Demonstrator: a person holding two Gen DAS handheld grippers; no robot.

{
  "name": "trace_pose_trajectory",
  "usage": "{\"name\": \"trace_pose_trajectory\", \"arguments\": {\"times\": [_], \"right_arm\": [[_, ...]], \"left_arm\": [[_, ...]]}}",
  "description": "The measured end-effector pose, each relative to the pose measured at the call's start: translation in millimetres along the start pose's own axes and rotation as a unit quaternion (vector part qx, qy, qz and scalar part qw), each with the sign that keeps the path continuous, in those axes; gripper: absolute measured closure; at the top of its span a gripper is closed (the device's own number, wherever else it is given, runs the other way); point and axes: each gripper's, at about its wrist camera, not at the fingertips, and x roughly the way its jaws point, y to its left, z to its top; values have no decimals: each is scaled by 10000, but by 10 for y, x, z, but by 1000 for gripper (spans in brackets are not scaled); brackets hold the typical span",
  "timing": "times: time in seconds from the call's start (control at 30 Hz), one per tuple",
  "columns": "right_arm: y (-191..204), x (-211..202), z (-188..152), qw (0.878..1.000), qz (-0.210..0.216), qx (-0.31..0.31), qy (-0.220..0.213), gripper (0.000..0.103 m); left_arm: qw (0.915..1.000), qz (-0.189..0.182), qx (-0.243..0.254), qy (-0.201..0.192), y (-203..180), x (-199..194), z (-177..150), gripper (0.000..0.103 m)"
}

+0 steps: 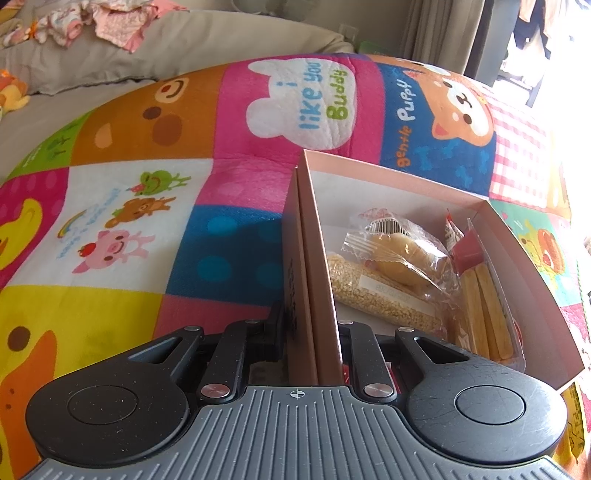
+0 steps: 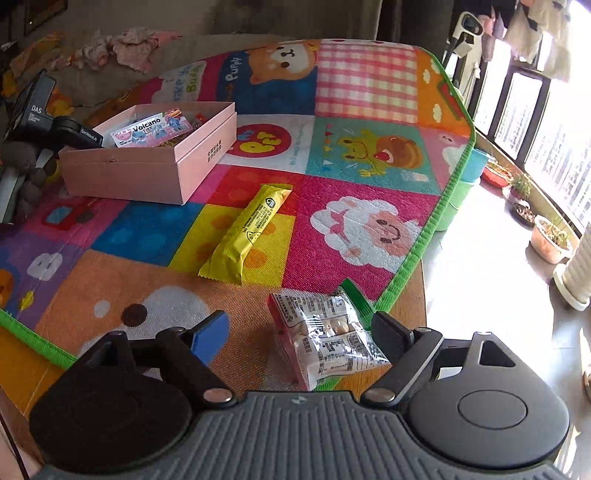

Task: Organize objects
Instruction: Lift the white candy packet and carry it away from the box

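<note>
My left gripper (image 1: 310, 328) is shut on the near side wall of the pink cardboard box (image 1: 391, 173), one finger inside and one outside. Inside the box lie a clear packet with a yellow cake (image 1: 402, 258), a grain bar (image 1: 380, 299) and biscuit sticks (image 1: 484, 306). In the right wrist view the same box (image 2: 147, 173) stands far left, with a "Volcano" packet (image 2: 151, 129) on top of its contents. My right gripper (image 2: 299, 330) is open over a clear packet of white candies (image 2: 325, 336), which lies between its fingers at the mat's green edge. A yellow bar packet (image 2: 251, 232) lies further out on the mat.
A colourful cartoon play mat (image 2: 369, 147) covers the table. The table's edge (image 2: 417, 288) runs close on the right, with sunlit floor and plant pots (image 2: 550, 236) beyond. A beige sofa with clothes (image 1: 110, 22) stands behind the mat.
</note>
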Motion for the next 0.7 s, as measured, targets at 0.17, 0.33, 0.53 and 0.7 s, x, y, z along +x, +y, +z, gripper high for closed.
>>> {"name": "trace_pose_trajectory", "arguments": {"times": [0.17,0.33,0.53,0.7], "right_arm": [[-71,90,-156,9950,-921,-340,198,17],[-318,-50,-101,9968,-635,489,7,17],[-463,149,-9,9801,-264,1969,-19,17],[-321,410,50,9754,-423,2162,101,17]], "left_arm": [[10000,-12,-3,24,3,-11,0,85],[10000,22,-10,21,-3,-12,-2,85],[10000,44,4,52,-19,-12,10,85],[9997,113,36,196,-48,7,64,85]]}}
